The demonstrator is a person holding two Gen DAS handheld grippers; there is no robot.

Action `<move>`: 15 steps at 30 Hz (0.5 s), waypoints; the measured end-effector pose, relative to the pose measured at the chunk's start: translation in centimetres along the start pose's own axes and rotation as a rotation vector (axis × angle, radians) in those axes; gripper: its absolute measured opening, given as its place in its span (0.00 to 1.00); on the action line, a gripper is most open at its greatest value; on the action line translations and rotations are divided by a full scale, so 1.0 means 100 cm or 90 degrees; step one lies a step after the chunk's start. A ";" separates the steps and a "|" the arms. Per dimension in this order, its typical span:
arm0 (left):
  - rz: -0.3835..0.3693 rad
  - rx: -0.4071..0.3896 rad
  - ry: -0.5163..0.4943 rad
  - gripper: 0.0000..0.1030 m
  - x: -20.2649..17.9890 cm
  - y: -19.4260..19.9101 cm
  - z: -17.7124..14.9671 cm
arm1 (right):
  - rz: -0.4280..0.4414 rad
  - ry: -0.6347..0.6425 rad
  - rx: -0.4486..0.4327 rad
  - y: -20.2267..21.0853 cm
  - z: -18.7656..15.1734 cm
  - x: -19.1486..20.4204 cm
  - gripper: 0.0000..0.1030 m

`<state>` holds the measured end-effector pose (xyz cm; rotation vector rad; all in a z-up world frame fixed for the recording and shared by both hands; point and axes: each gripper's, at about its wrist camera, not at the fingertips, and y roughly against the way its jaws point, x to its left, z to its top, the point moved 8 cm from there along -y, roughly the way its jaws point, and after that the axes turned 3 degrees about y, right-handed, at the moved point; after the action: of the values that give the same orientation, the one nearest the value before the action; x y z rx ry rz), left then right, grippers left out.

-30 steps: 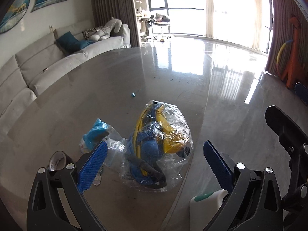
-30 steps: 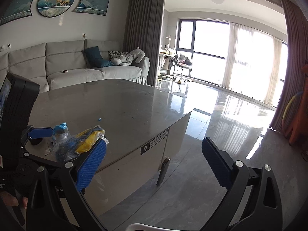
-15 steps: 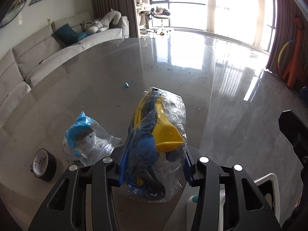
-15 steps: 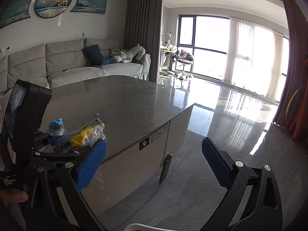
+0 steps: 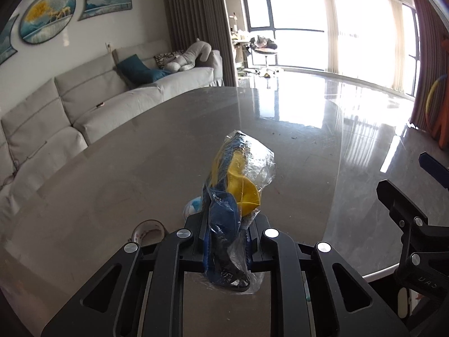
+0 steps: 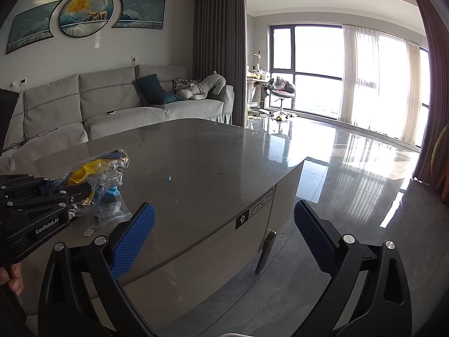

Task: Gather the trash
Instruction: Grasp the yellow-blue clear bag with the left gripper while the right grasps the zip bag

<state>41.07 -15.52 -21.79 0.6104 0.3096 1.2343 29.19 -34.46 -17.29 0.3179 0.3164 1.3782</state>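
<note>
Your grey counter (image 5: 140,154) fills the lower part of both views, glossy, with the pale sofa (image 6: 120,106) behind it and the bright windows beyond. The right gripper (image 6: 224,227) hangs off the counter's near edge, over the tiled floor (image 6: 350,174) — its jaws are spread wide, with nothing between them.

Your left gripper (image 5: 226,241) has just been closing, and its jaws now pinch the clear plastic bag (image 5: 238,179) stuffed with yellow and blue material. In the right wrist view the bag (image 6: 98,168) sticks out forward past the fingers and sits clear above the counter, lifted off the surface.

Under and just beyond the held bag lies a smaller clear wrapper with a blue lump inside (image 6: 112,199), resting on the counter. At the left wrist view's lower left, a roll of tape (image 5: 148,231) lies flat beside the gripper body. Farther out on the open counter sits one tiny blue scrap (image 6: 168,179) — well apart from everything else.
</note>
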 end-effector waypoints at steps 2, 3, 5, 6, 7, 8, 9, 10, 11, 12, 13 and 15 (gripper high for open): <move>0.021 -0.011 0.005 0.16 0.016 0.009 0.001 | 0.025 -0.006 -0.001 -0.003 0.004 0.015 0.96; 0.028 -0.014 0.008 0.17 0.024 0.013 0.000 | 0.038 -0.006 -0.003 -0.005 0.008 0.022 0.96; 0.039 -0.017 0.018 0.17 0.041 0.020 -0.002 | 0.057 0.004 -0.004 -0.010 0.011 0.039 0.96; 0.043 -0.017 0.025 0.17 0.049 0.022 -0.004 | 0.067 0.011 -0.003 -0.013 0.012 0.049 0.96; 0.045 -0.014 0.029 0.17 0.056 0.023 -0.006 | 0.076 0.019 -0.001 -0.016 0.012 0.058 0.96; 0.049 -0.014 0.034 0.17 0.063 0.024 -0.009 | 0.083 0.025 0.004 -0.021 0.010 0.067 0.96; 0.054 -0.012 0.039 0.17 0.070 0.023 -0.009 | 0.090 0.030 0.012 -0.026 0.008 0.074 0.96; 0.056 -0.007 0.041 0.17 0.075 0.023 -0.012 | 0.101 0.032 0.023 -0.032 0.006 0.082 0.96; 0.059 -0.005 0.045 0.17 0.080 0.022 -0.012 | 0.112 0.031 0.032 -0.039 0.003 0.089 0.96; 0.062 -0.006 0.050 0.17 0.085 0.021 -0.011 | 0.124 0.032 0.045 -0.046 0.000 0.096 0.96; 0.063 -0.005 0.053 0.17 0.090 0.021 -0.012 | 0.136 0.036 0.059 -0.053 -0.003 0.105 0.96; 0.062 -0.003 0.061 0.17 0.097 0.021 -0.013 | 0.151 0.063 0.080 -0.063 -0.012 0.120 0.96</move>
<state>41.80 -5.61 -20.67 0.5680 0.3604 1.3605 36.36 -23.59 -21.29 0.4021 0.4597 1.6144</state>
